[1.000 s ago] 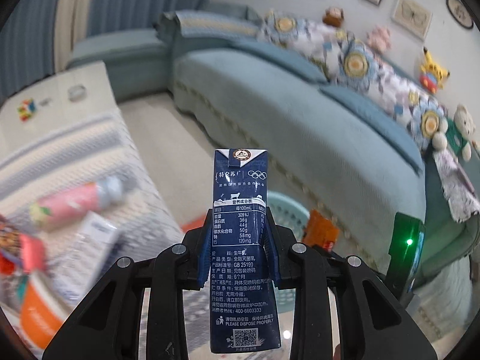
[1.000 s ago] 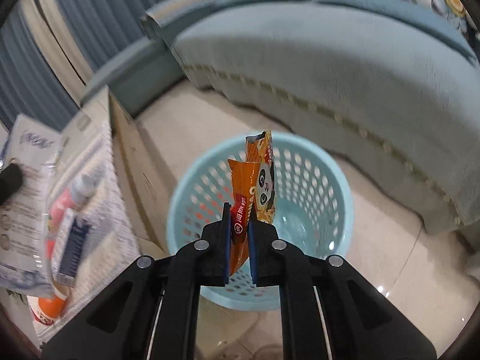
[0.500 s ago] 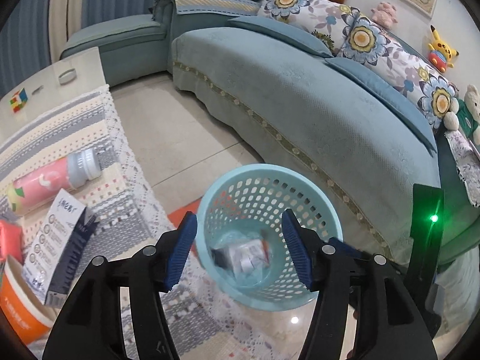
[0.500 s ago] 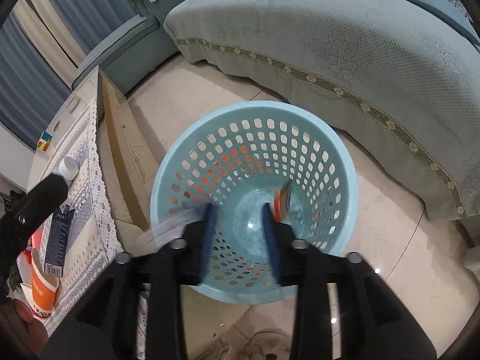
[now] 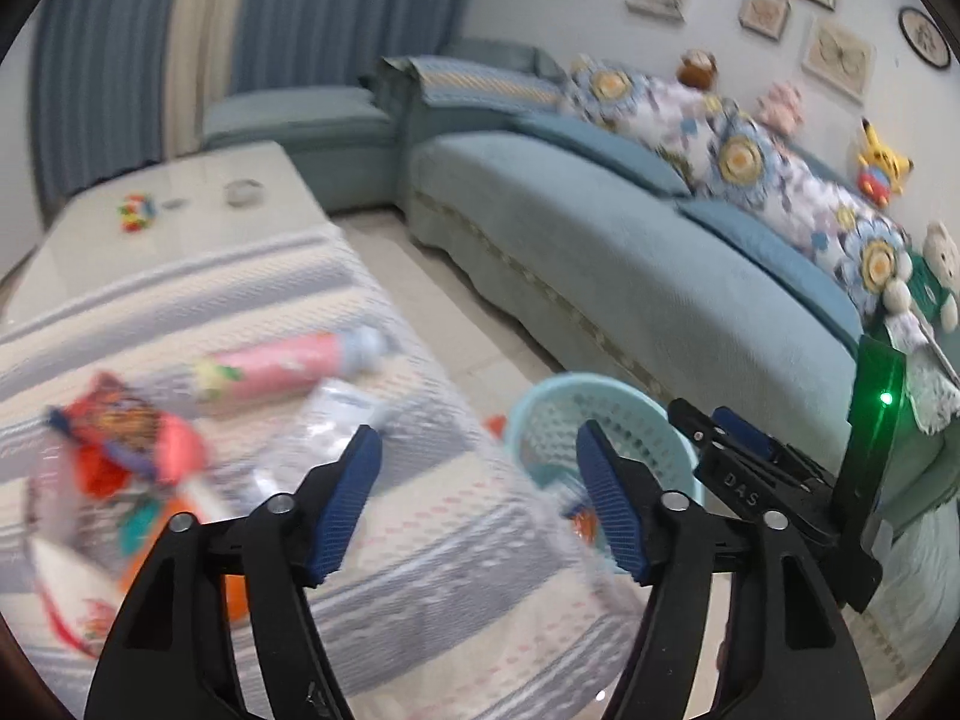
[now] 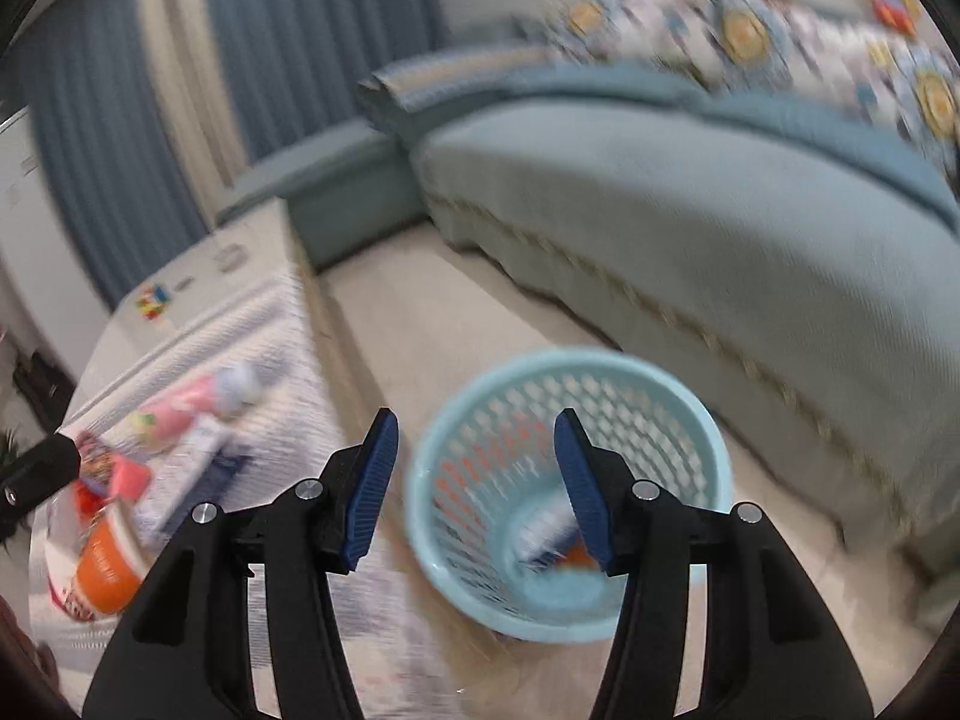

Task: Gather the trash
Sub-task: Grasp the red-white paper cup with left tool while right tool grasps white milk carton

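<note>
Lying on the striped cloth near the tabletop's (image 5: 198, 204) right edge, the remaining trash is a pink bottle (image 5: 282, 363) on its side, a pale box (image 6: 201, 450) just beside it, a red snack wrapper (image 5: 114, 420) and an orange cup (image 6: 108, 564) closer to the near left corner. The light blue basket (image 6: 714, 450) stands on the floor just off that right edge, between the tabletop and the sofa (image 5: 630, 240), with some blurred rubbish, white and orange, at its bottom.

The step in hand looks like the turn from the basket toward the tabletop for another pickup. The next move calls for choosing one item, probably the bottle or the box nearest the edge, and lining the fingers up across its narrow side.

The left gripper (image 5: 477, 495) has its fingers spread wide and empty, aimed over the tabletop's right edge. The right gripper (image 6: 474, 480) is likewise wide apart, holding nothing, with the basket showing between its blue pads.
</note>
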Demonstrator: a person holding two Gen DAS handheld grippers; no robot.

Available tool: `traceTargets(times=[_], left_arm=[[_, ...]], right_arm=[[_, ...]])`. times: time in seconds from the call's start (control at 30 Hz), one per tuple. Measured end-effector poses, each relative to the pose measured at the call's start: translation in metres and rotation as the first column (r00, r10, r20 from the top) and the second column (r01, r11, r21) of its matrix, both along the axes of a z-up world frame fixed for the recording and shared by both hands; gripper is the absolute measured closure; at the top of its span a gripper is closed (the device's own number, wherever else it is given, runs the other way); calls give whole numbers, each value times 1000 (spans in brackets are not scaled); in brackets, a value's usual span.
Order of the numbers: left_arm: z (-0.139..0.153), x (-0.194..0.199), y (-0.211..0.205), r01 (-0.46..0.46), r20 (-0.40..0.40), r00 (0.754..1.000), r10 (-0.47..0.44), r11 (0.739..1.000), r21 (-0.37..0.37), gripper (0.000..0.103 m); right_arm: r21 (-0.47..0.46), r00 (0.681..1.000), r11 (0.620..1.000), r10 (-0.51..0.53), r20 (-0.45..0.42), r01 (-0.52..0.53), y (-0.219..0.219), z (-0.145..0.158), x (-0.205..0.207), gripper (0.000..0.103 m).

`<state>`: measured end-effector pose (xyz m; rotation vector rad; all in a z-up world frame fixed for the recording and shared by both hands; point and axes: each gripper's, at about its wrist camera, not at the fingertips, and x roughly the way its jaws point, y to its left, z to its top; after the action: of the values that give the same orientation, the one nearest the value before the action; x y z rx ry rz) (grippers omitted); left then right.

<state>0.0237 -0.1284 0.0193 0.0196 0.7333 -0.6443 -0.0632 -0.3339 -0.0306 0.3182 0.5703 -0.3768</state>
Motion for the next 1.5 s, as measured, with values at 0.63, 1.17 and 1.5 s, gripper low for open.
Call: traceTargets(times=[0.63, 1.17, 1.5], left_arm=[[-54, 12, 240, -304, -100, 944, 315, 947, 109, 35], [-125, 44, 232, -199, -268, 941, 206, 978, 54, 35], [-130, 44, 205, -147, -273, 951, 146, 989, 16, 35]], right_arm=[[-106, 960, 955, 268, -85, -276, 199, -8, 76, 34], [221, 943, 975, 45, -329, 31, 153, -86, 178, 10], [239, 939, 971, 54, -339, 30, 156, -83, 188, 10]])
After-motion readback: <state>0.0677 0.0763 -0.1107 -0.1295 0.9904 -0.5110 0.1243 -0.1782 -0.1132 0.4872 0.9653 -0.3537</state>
